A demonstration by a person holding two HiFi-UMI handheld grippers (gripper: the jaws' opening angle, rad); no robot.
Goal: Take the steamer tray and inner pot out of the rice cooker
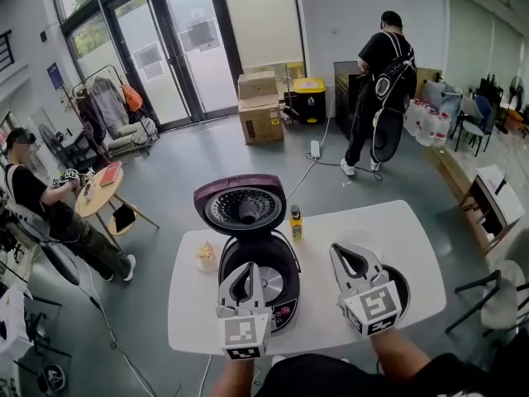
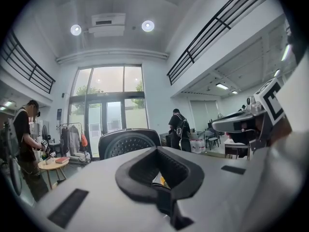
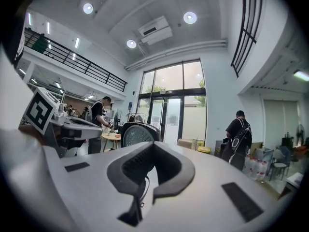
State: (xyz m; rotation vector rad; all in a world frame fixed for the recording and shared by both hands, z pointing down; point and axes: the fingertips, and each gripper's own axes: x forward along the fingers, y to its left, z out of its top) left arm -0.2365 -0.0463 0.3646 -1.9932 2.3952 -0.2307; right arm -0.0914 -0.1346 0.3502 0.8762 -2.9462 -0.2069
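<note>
The rice cooker [image 1: 248,240] stands on the white table [image 1: 364,222] with its purple lid [image 1: 241,205] raised; the lid [image 2: 128,143] also shows ahead in the left gripper view and the lid [image 3: 140,135] in the right gripper view. A silvery inner pot [image 1: 271,284] sits in the cooker body. My left gripper [image 1: 245,270] hovers over it, shut and empty. My right gripper [image 1: 348,255] is shut above a dark round vessel [image 1: 401,283] on the table's right part. A thin wire shows low between the right jaws; I cannot tell what it belongs to.
A small yellow bottle [image 1: 295,222] stands right of the lid, a little cup [image 1: 206,256] left of the cooker. Cardboard boxes [image 1: 260,107] and a person [image 1: 382,89] are far off by the glass doors; another person [image 1: 37,197] sits at a round side table [image 1: 99,190].
</note>
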